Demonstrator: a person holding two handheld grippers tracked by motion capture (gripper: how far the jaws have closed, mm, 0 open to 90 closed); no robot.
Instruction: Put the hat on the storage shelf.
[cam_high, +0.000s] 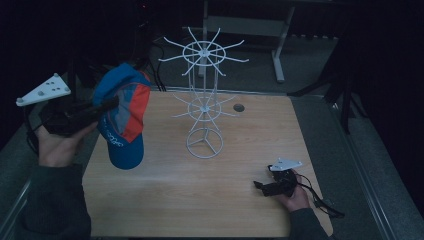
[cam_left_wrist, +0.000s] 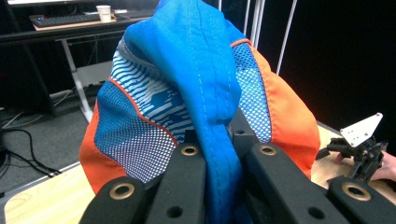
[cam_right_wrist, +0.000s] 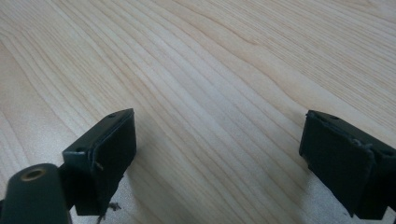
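A blue and orange cap (cam_high: 123, 115) hangs in the air over the table's left edge, its brim pointing down. My left gripper (cam_high: 107, 105) is shut on the cap's crown; in the left gripper view the blue fabric (cam_left_wrist: 205, 93) is pinched between the two black jaws. A white wire rack (cam_high: 204, 95) with two tiers of spoke hooks stands on the wooden table (cam_high: 165, 195) at the middle back, to the right of the cap. My right gripper (cam_high: 261, 187) rests low over the table's front right, open, with bare wood (cam_right_wrist: 219, 116) between its fingers.
A small round hole (cam_high: 238, 107) sits in the tabletop right of the rack. A cable (cam_high: 325, 202) trails from the right gripper toward the table's right edge. Desk legs (cam_high: 280, 55) and dark floor lie behind the table.
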